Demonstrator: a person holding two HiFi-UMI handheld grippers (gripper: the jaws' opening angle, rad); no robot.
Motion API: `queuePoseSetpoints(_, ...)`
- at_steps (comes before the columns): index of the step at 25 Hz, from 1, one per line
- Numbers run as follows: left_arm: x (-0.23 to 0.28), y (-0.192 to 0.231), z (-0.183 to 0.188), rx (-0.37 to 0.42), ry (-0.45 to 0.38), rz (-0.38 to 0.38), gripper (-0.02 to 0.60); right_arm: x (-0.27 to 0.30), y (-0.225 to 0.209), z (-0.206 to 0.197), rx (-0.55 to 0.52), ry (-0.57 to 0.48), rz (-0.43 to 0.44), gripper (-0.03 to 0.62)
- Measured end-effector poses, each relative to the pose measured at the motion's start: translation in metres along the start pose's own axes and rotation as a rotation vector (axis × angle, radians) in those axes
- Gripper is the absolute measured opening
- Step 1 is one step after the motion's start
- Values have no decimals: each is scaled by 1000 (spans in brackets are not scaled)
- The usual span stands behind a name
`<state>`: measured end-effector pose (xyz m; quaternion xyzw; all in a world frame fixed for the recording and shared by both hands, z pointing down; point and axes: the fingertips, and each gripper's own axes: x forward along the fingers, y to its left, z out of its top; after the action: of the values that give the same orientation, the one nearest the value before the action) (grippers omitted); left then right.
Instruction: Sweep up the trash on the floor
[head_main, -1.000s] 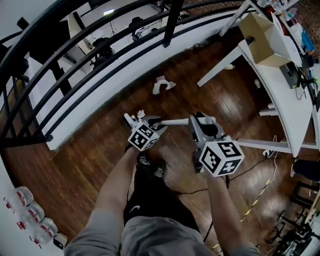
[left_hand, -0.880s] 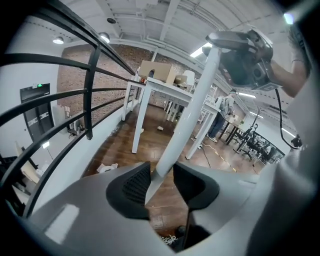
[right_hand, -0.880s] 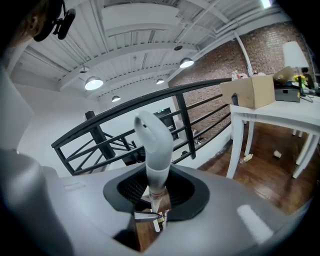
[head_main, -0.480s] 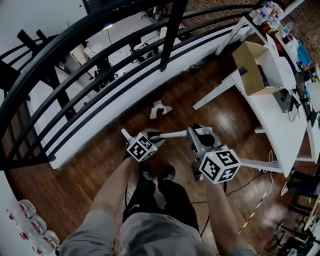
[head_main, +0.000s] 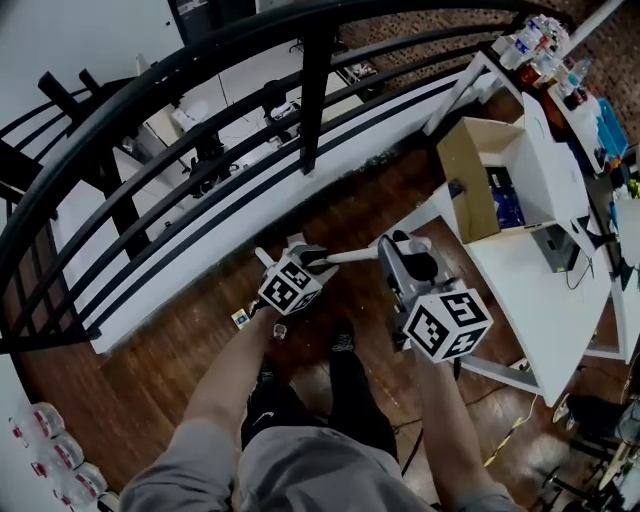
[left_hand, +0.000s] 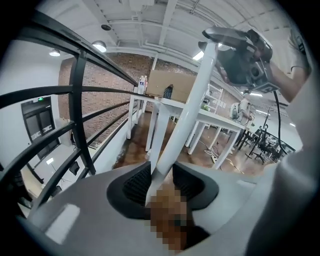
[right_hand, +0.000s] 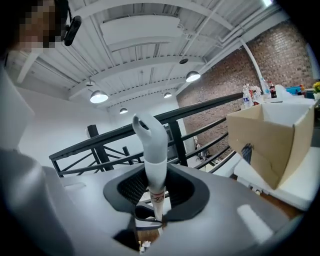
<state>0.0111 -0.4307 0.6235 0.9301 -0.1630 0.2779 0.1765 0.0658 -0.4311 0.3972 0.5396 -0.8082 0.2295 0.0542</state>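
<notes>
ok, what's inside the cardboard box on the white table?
In the head view a blue-and-dark item lies in the open box; I can't tell what it is. The box walls cover the rest of the inside. The right gripper view shows only the outside.

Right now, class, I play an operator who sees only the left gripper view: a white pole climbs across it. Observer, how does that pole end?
Observer: In a hooked tip just past the right gripper's jaws, which are shut on the white handle.
Operator: Is the cardboard box open?
Observer: Yes; the head view shows something blue inside the cardboard box.
Operator: Anything along the wall?
Observer: Clear bottles, at the head view's lower left.
</notes>
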Motion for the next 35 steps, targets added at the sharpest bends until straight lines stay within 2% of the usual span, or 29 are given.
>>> queuePoseSetpoints(7,66,9,83,-22,-91,26,138,6,-63,60,-97,-19,27,95)
queuePoseSetpoints(12,96,33,103,-56,-151,48,138,31,-79,67,-171,15,45,95)
queuePoseSetpoints(16,125,60,92,-101,-183,86,140,60,-97,49,-205,53,74,95)
queuePoseSetpoints(20,139,81,66,-166,-184,114,145,87,-99,22,-226,115,114,95)
queuePoseSetpoints(28,101,83,25,-272,-180,210,146,103,-70,4,-192,177,241,97)
queuePoseSetpoints(35,56,77,-7,-347,-189,299,146,107,-23,-10,-208,217,352,97)
